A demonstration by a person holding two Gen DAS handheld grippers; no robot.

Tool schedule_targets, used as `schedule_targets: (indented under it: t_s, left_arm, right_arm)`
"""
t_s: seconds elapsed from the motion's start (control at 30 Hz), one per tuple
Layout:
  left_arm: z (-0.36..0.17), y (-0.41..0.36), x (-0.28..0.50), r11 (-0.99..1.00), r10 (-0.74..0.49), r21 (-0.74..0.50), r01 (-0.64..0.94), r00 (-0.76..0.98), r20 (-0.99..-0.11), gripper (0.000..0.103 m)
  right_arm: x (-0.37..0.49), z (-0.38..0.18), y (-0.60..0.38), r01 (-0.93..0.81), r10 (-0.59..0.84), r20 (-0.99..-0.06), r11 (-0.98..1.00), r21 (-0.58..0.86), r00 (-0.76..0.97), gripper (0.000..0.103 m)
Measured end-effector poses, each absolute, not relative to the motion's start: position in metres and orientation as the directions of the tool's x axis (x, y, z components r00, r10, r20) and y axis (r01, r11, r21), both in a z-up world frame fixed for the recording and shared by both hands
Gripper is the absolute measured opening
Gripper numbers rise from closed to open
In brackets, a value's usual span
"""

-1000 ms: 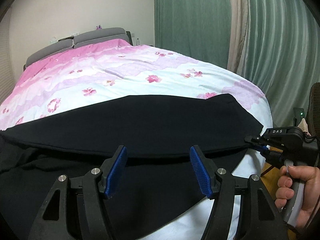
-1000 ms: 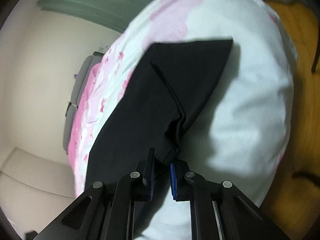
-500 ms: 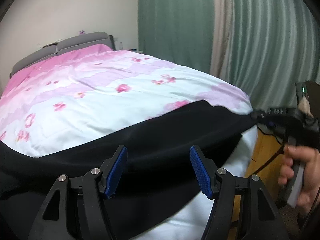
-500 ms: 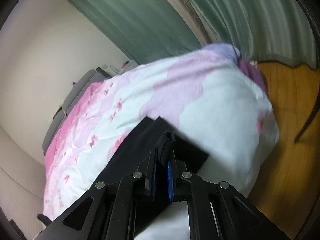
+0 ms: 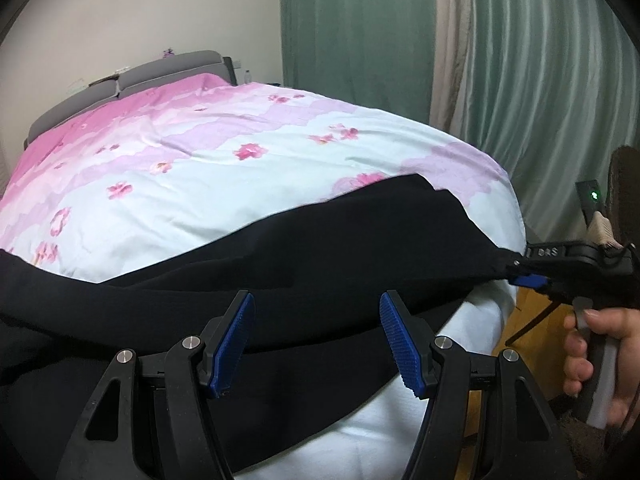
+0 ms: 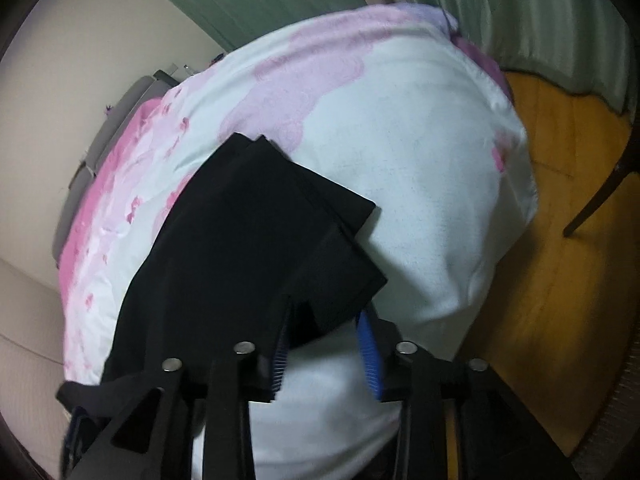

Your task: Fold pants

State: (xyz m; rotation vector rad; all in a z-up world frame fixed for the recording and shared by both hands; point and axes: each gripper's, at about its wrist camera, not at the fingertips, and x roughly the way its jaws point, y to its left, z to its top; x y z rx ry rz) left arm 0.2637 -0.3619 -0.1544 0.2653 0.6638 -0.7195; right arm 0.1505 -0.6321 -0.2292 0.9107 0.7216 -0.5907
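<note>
on the bed (image 5: 248, 184), pants (image 5: 280, 264) lie doubled; the right claw (image 6: 326, 344) has just been opening off the hem (to let it settle), left claw (image 5: 316, 336) apart, empty.

A bed (image 5: 248, 152) is being covered by a pink floral quilt. Green curtains (image 5: 352, 24) are hanging closed. A wooden floor (image 6: 560, 184) is being shown.

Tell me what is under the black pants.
The pants lie on a floral duvet, which shows around them in pink, lilac and pale blue. Its pattern beneath them, and the bed below, are covered.
</note>
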Motion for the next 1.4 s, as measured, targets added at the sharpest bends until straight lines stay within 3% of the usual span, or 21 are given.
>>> schedule_targets:
  t_s: [0.3,0.4,0.47,0.57,0.77,0.9,1.13,1.23,1.4]
  left_arm:
    - [-0.122,-0.292,0.277,0.806,-0.479,-0.003,0.591,0.650,-0.590,0.082]
    - [-0.107,-0.247,0.287,0.853,-0.436,-0.015,0.521,0.697,-0.569,0.088]
    - [-0.098,-0.215,0.296,0.884,-0.394,-0.012,0.467,0.733,-0.555,0.094]
    - [-0.083,-0.159,0.313,0.931,-0.315,-0.011,0.365,0.790,-0.526,0.094]
    - [-0.061,-0.037,0.361,0.992,-0.125,-0.038,0.122,0.861,-0.494,0.094]
    - [-0.057,0.033,0.395,0.999,-0.019,-0.046,-0.004,0.878,-0.479,0.094]
    - [-0.067,0.120,0.445,0.989,0.096,-0.049,-0.136,0.873,-0.477,0.094]
    - [-0.073,0.145,0.465,0.986,0.118,-0.044,-0.159,0.865,-0.488,0.094]
    - [-0.084,0.168,0.486,0.986,0.132,-0.022,-0.165,0.855,-0.501,0.094]
  right_arm:
    - [0.165,-0.135,-0.540,0.586,-0.311,-0.617,0.750,0.309,0.723,0.067]
    - [0.196,-0.106,-0.499,0.447,-0.256,-0.556,0.862,0.240,0.791,0.076]
    - [0.228,-0.091,-0.467,0.308,-0.152,-0.536,0.927,0.216,0.831,0.076]
    - [0.276,-0.076,-0.420,0.125,-0.007,-0.531,0.975,0.186,0.848,0.076]
    - [0.410,-0.065,-0.287,-0.335,0.369,-0.562,0.927,0.166,0.740,0.076]
    - [0.493,-0.068,-0.211,-0.495,0.509,-0.586,0.845,0.202,0.630,0.076]
    - [0.601,-0.090,-0.100,-0.695,0.592,-0.669,0.703,0.154,0.450,0.076]
    - [0.634,-0.103,-0.063,-0.751,0.565,-0.717,0.654,0.087,0.409,0.076]
    - [0.686,-0.132,-0.027,-0.776,0.521,-0.795,0.622,0.104,0.311,0.075]
